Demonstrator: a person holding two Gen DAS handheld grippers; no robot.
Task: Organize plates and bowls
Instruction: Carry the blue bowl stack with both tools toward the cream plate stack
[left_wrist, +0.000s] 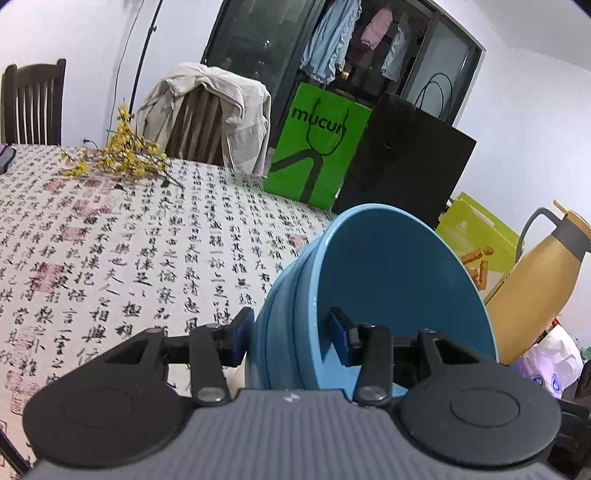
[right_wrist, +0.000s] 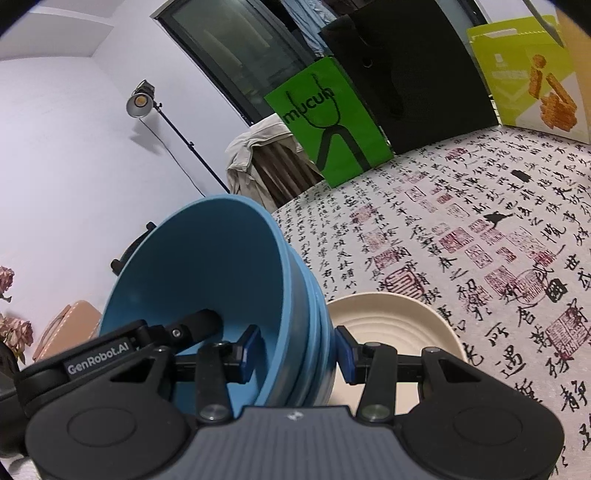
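Blue stacked bowls are the landmark: their bases are cut off behind both gripper bodies, so how many are nested is hard to tell. At their left wall the left gripper clamps the rim, 1 pad inside, 1 outside. At their right wall the right gripper clamps likewise. Just right of the bowls, a cream plate lies on the tablecloth, partly hidden.

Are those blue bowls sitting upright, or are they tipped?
Tipped. The stacked blue bowls lean in both wrist views, the open mouth turned sideways rather than up, with each gripper's jaws clamped over the rims.
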